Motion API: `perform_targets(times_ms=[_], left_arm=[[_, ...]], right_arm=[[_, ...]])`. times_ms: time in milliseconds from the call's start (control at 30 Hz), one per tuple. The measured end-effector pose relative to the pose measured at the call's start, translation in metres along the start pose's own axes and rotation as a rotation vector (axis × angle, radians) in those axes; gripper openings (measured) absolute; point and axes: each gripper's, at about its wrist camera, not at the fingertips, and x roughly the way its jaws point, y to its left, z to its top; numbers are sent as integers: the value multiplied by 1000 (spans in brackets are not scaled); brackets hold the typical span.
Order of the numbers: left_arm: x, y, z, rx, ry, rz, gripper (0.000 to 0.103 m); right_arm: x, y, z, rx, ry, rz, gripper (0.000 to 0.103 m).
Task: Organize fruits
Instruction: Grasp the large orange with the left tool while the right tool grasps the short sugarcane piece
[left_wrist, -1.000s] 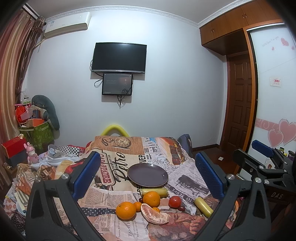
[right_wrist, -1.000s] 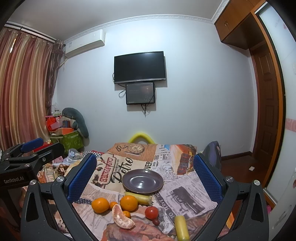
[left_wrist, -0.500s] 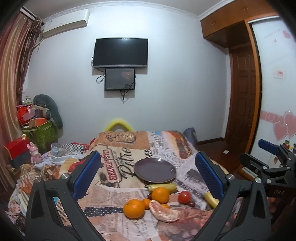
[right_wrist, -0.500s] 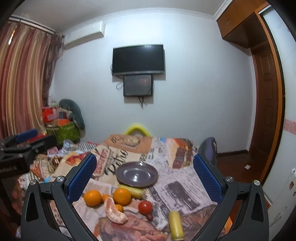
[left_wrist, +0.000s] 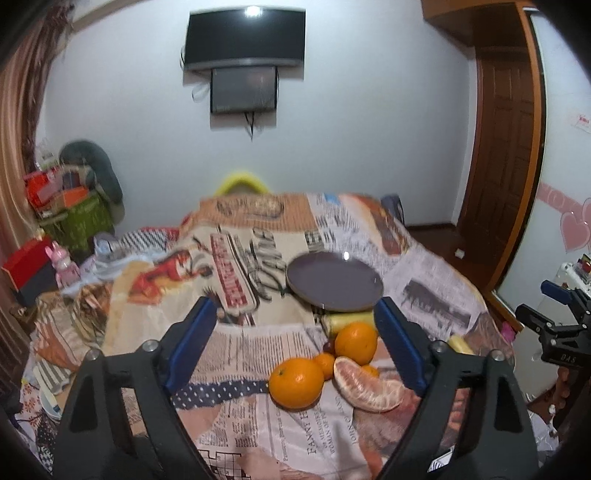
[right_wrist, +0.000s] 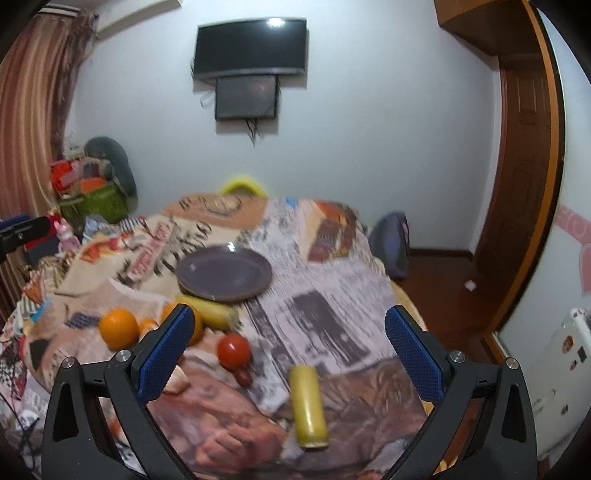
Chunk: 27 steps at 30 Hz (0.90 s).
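A dark purple plate (left_wrist: 334, 286) (right_wrist: 224, 274) lies empty on the newspaper-print cloth. In front of it are two oranges (left_wrist: 295, 383) (left_wrist: 355, 343) (right_wrist: 119, 328), a small mandarin (left_wrist: 325, 365), a peeled citrus segment (left_wrist: 369, 386), a tomato (right_wrist: 233, 350), a small dark red fruit (right_wrist: 243, 376) and two yellow banana pieces (right_wrist: 308, 404) (left_wrist: 347, 318). My left gripper (left_wrist: 295, 350) is open above the near orange and the segment. My right gripper (right_wrist: 290, 354) is open above the tomato and the near banana piece. Neither holds anything.
The cloth-covered table (left_wrist: 240, 343) drops off at its right edge toward a wooden door (left_wrist: 506, 155). Boxes, a green bag (left_wrist: 85, 218) and a pink toy (left_wrist: 64, 264) crowd the left. A TV (left_wrist: 245, 37) hangs on the far wall. A blue bag (right_wrist: 391, 243) sits on the floor.
Both grippers have moved forward and tilted down toward the fruit, which now looks larger and closer. Both stay open and empty. No fruit has moved.
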Motion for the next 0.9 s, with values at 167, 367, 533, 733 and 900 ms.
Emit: perform_targets(times_ms=[167,367,533,733,900], left_arm=[[38,9,-12,-13,130,-34,67],[71,11,-28,-21,229,-45,66],[93,12,-41,-32,295,-56,66],[117,13,-57,-37,369,-65,66],[133,13,-66,-45,415,-84,66]], right_arm=[[25,-19,-11,48,113,22,81],[50,-28,-24,66,207,35,77],[71,-31,-37,87,297,44,74],[95,-35,-53,102,385,71,63],[110,-34,-63,105,437,90,61]])
